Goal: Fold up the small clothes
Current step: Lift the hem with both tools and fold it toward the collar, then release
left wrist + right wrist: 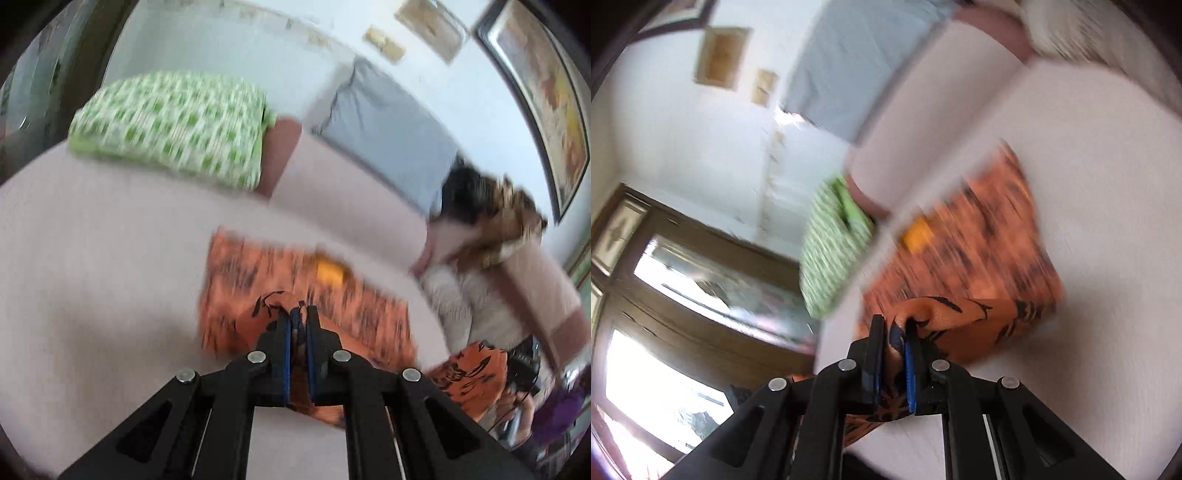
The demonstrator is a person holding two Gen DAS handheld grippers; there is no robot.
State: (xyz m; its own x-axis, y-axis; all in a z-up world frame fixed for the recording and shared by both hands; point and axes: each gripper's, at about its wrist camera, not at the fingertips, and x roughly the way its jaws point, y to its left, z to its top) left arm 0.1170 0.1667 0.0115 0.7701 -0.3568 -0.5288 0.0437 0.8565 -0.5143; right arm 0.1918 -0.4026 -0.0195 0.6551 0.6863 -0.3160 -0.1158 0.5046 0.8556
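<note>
Left wrist view only: a furry dog (491,236) on the pale bed (92,258). Right wrist view only: a wooden-framed window (683,295). 1 orange black-streaked cloth (306,291) on the bed, 2 corners pinched: left gripper (298,314), right gripper (895,328). 1 green-checked pillow (173,122), 1 grey pillow (384,129).

A green pillow (173,129) and a grey pillow (384,133) lie on the bed (92,258). Pictures (720,55) hang on the wall (683,129).

Home bedroom; bed (110,240), pillows (173,125), framed pictures (539,92)
</note>
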